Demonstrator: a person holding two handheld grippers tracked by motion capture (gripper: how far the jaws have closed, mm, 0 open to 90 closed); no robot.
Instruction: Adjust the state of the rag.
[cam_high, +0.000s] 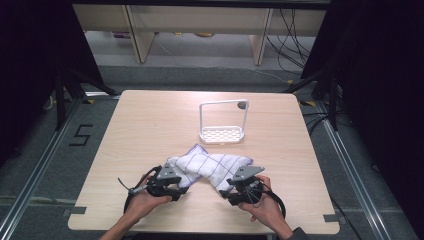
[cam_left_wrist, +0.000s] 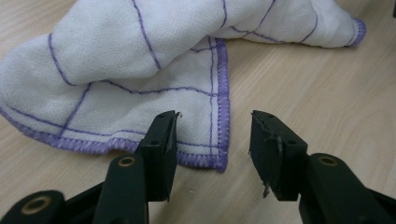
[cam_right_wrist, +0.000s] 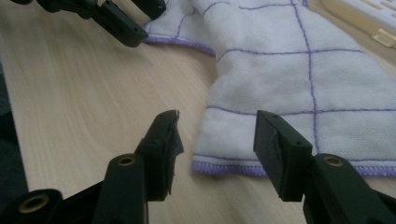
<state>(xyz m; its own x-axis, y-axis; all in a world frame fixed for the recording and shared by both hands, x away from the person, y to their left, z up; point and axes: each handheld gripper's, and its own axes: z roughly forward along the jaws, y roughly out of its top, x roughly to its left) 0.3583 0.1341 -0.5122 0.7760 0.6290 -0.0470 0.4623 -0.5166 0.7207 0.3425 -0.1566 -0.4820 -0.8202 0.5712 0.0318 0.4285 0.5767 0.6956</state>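
A white cloth (cam_high: 207, 167) with a purple grid and purple stitched hem lies crumpled on the near middle of the wooden table (cam_high: 145, 125). It spreads in a bent shape, one end toward the near left and the other toward the near right, with a corner pointing to the far side.

The left gripper (cam_high: 181, 186) sits at the near left of the cloth, held in the person's left hand (cam_high: 145, 200). In the left gripper view its jaws stand wide apart and hold nothing; a hemmed corner of the cloth (cam_left_wrist: 140, 56) lies flat on the table between and just beyond the tips, close to the left jaw.

The right gripper (cam_high: 225, 192) sits at the near right end of the cloth, held in the right hand (cam_high: 265, 207). In the right gripper view its jaws are also spread wide and grip nothing; the cloth's hemmed edge (cam_right_wrist: 299, 84) lies between them, nearer the right jaw, resting on the table. The left gripper (cam_right_wrist: 140, 18) shows at the far left of that view, by the cloth's other end.

Beyond the cloth, toward the far middle of the table, stands a white rack (cam_high: 222, 122) with a perforated base and a tall frame, apart from the cloth. A small dark round piece sits on the frame's upper right corner.

On the floor left of the table, black tape forms the figure "5" (cam_high: 81, 135). No other writing can be read.
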